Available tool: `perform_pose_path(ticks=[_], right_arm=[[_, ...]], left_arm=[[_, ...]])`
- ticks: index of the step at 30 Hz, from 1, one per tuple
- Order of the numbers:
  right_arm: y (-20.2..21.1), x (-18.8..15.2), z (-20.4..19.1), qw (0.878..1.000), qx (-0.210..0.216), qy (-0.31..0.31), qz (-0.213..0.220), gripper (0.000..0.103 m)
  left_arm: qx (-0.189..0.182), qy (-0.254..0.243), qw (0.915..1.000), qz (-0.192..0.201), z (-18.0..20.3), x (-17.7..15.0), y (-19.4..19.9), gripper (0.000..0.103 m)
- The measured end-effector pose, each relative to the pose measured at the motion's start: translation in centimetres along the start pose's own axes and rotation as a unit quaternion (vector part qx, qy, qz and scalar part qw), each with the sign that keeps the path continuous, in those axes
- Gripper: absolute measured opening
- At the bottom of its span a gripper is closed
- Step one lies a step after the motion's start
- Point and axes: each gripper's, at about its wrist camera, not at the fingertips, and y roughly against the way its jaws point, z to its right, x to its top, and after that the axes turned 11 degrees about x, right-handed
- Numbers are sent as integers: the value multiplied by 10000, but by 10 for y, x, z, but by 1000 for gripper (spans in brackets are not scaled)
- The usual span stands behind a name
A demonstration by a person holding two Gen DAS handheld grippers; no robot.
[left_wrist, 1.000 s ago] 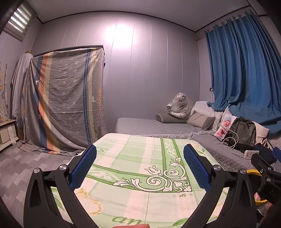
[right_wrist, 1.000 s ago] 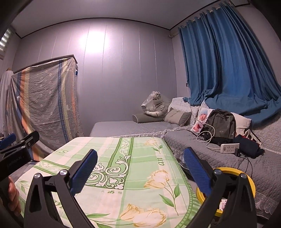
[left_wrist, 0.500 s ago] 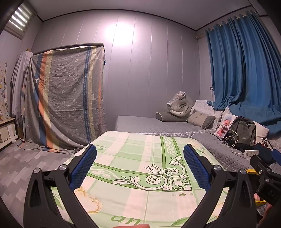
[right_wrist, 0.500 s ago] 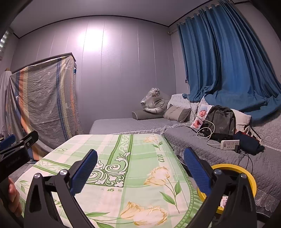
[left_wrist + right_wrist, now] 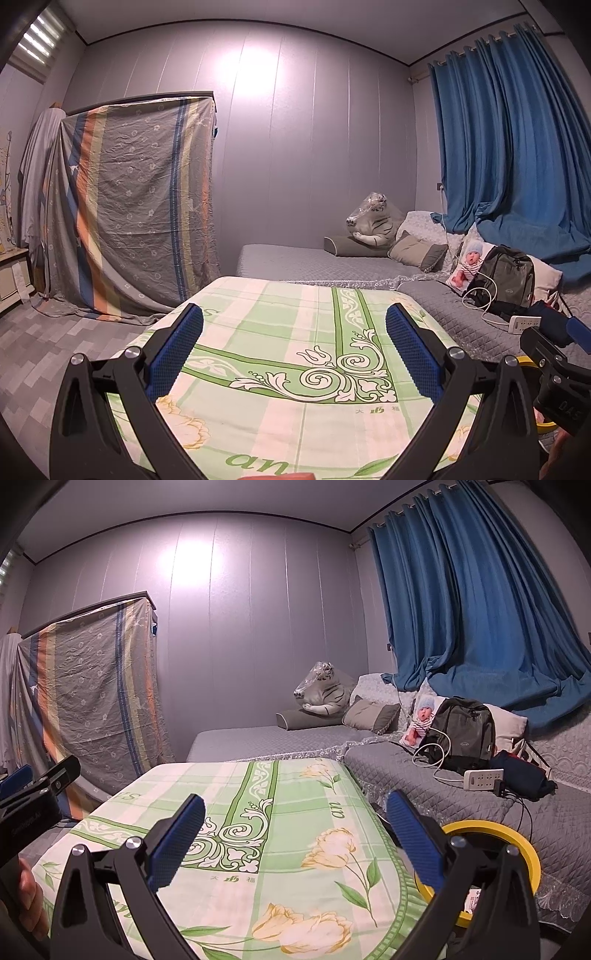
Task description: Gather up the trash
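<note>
My left gripper [image 5: 294, 345] is open and empty, held above a table covered with a green and cream floral cloth [image 5: 288, 332]. My right gripper [image 5: 295, 829] is open and empty over the same cloth [image 5: 258, 812]. A yellow-rimmed bin [image 5: 491, 830] stands to the right of the table, partly hidden behind my right finger; a white scrap [image 5: 471, 899] shows inside it. The right gripper's body [image 5: 554, 376] shows at the right edge of the left wrist view. No trash shows on the cloth.
A grey sofa bed [image 5: 424, 775] runs along the right with a backpack [image 5: 461, 733], power strip [image 5: 482, 777], cushions and a plush tiger [image 5: 325, 694]. A striped sheet covers a wardrobe [image 5: 129, 206] on the left. Blue curtains [image 5: 461, 609] hang at the right.
Both cameras have tilted up slightly, so the table sits lower in view. Both grippers stay open and empty.
</note>
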Motion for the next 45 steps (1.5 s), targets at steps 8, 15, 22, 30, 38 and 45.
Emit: perform_pose_path(ticks=[8, 15, 22, 30, 38, 45], right_arm=[[0, -2, 3, 10000, -32, -36, -16, 95], [-1, -1, 1, 10000, -49, -60, -41, 95], [-2, -1, 2, 9999, -41, -74, -62, 95], [-3, -5, 3, 9999, -55, -111, -106, 95], [-5, -6, 5, 9998, -66, -139, -145, 95], [-7, -8, 7, 9996, -64, -193, -220, 95]], left_arm=[[-50, -5, 10000, -27, 1, 1, -1, 95], [-69, -35, 10000, -25, 4, 0, -2, 95], [-108, -37, 9999, -80, 4, 0, -5, 95], [-143, -71, 9998, -123, 5, -3, -6, 95], [-161, -94, 9997, -152, 5, -4, -7, 95], [-191, -124, 9995, -234, 5, -5, -11, 95]])
